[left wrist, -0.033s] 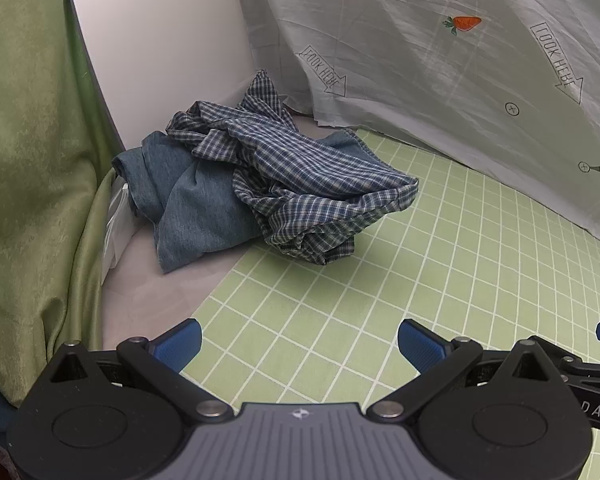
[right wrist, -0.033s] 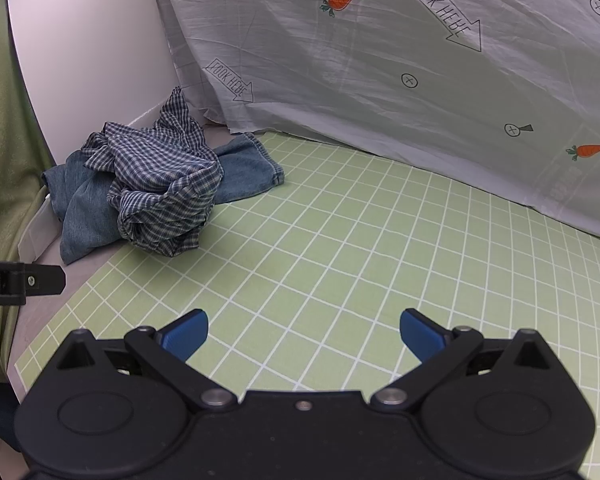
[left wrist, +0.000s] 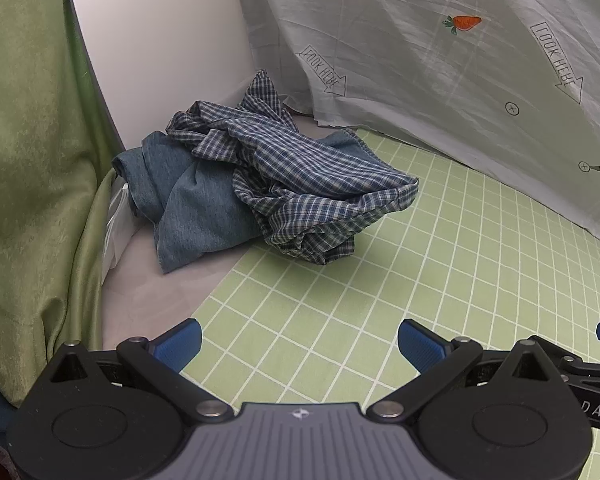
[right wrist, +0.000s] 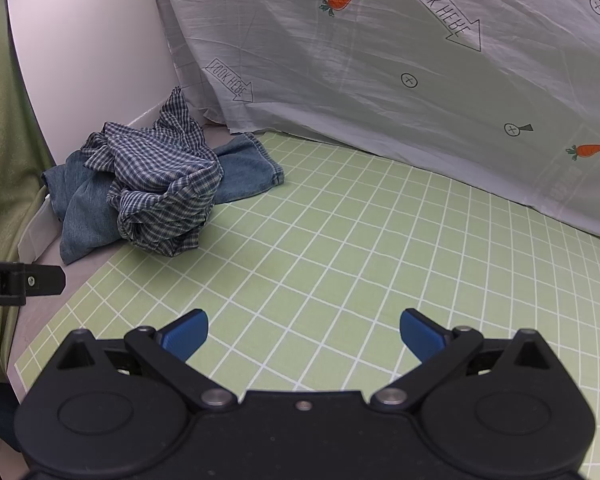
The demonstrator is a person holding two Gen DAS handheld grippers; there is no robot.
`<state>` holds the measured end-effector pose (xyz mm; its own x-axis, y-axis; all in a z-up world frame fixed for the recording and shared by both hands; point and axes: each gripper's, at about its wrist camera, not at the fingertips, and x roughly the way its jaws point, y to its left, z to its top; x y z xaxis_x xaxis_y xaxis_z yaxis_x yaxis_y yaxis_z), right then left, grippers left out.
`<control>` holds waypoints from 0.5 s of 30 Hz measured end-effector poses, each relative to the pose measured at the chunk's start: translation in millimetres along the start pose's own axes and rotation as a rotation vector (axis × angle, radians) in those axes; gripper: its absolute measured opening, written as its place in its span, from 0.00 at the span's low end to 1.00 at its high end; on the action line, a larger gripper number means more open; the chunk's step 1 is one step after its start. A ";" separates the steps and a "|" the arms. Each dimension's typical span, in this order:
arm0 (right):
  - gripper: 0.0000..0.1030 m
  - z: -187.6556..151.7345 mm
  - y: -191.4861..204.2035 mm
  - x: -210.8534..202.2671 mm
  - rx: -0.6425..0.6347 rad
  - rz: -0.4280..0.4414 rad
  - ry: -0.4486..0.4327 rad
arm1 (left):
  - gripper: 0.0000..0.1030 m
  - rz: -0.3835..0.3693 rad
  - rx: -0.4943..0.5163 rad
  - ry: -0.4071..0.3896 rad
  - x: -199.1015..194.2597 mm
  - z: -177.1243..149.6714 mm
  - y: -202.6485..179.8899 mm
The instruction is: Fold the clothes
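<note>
A crumpled blue-and-white checked shirt (left wrist: 312, 176) lies heaped on a blue denim garment (left wrist: 192, 200) at the far left corner of the green grid mat (left wrist: 460, 260). My left gripper (left wrist: 298, 340) hovers over the mat's near edge, open and empty, well short of the heap. In the right wrist view the checked shirt (right wrist: 160, 184) and the denim (right wrist: 244, 172) sit to the far left. My right gripper (right wrist: 303, 332) is open over bare mat (right wrist: 360, 240), holding nothing. One of its blue tips shows at the left wrist view's right edge.
A grey sheet (left wrist: 420, 60) printed with carrots and arrows hangs behind the mat. A white panel (left wrist: 160, 40) stands behind the clothes. A green curtain (left wrist: 32, 160) drapes along the left side, with a white box edge (left wrist: 116, 220) beside the denim.
</note>
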<state>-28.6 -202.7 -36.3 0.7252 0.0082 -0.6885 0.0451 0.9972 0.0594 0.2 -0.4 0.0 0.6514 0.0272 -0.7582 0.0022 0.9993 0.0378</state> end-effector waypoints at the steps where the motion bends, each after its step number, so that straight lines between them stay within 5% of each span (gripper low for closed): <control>1: 1.00 -0.2 0.0 0.0 0.000 0.001 0.000 | 1.00 0.000 0.000 0.001 0.1 0.1 -0.3; 15: 1.00 -1.7 1.6 4.4 0.004 0.000 0.000 | 1.00 0.002 0.006 0.008 4.7 -1.3 -0.5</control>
<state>-26.5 -200.9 -40.5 0.7254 0.0081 -0.6883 0.0476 0.9969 0.0620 2.3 -0.8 -4.5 0.6454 0.0299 -0.7633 0.0054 0.9990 0.0437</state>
